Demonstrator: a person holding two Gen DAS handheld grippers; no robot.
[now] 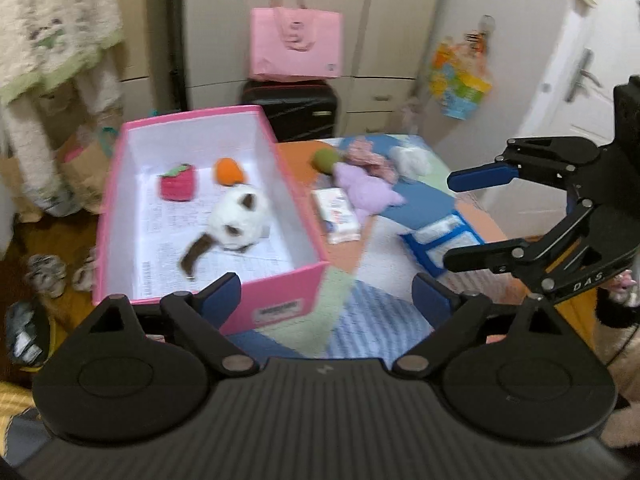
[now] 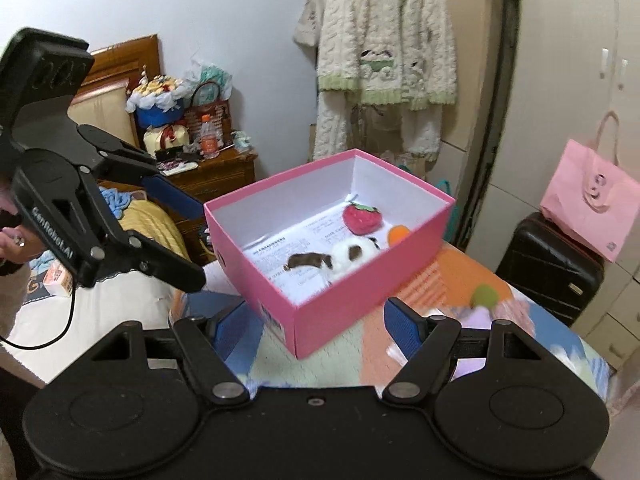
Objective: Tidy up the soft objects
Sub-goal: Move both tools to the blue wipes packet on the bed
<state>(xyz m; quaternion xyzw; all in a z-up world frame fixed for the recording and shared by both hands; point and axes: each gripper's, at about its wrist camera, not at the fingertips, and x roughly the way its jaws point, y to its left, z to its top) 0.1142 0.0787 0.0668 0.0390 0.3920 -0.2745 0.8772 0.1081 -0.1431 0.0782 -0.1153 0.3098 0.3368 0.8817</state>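
An open pink box [image 1: 276, 284] [image 2: 336, 312] stands on a patchwork-covered table. It holds a red strawberry plush [image 1: 178, 184] [image 2: 360, 218], an orange plush [image 1: 229, 171] [image 2: 398, 235] and a white and brown cat plush [image 1: 240, 218] [image 2: 352, 258]. To the right of the box lie a green ball [image 1: 325, 160] [image 2: 484, 295], a purple plush [image 1: 362, 190], a pink floral piece [image 1: 368, 156], a white fluffy item [image 1: 410, 160] and a tissue pack [image 1: 340, 216]. My left gripper [image 1: 326, 296] [image 2: 192, 236] hovers open and empty at the box's near end. My right gripper [image 1: 464, 218] [image 2: 320, 324] is open and empty too, above the table beside the box.
A blue and white item [image 1: 440, 236] lies near the table's right edge. Behind the table are a black suitcase [image 1: 296, 112] with a pink bag [image 1: 296, 44] on it, and wardrobe doors. A bed [image 2: 100, 304], a cluttered nightstand [image 2: 212, 176] and a hanging robe [image 2: 384, 60] are on the left.
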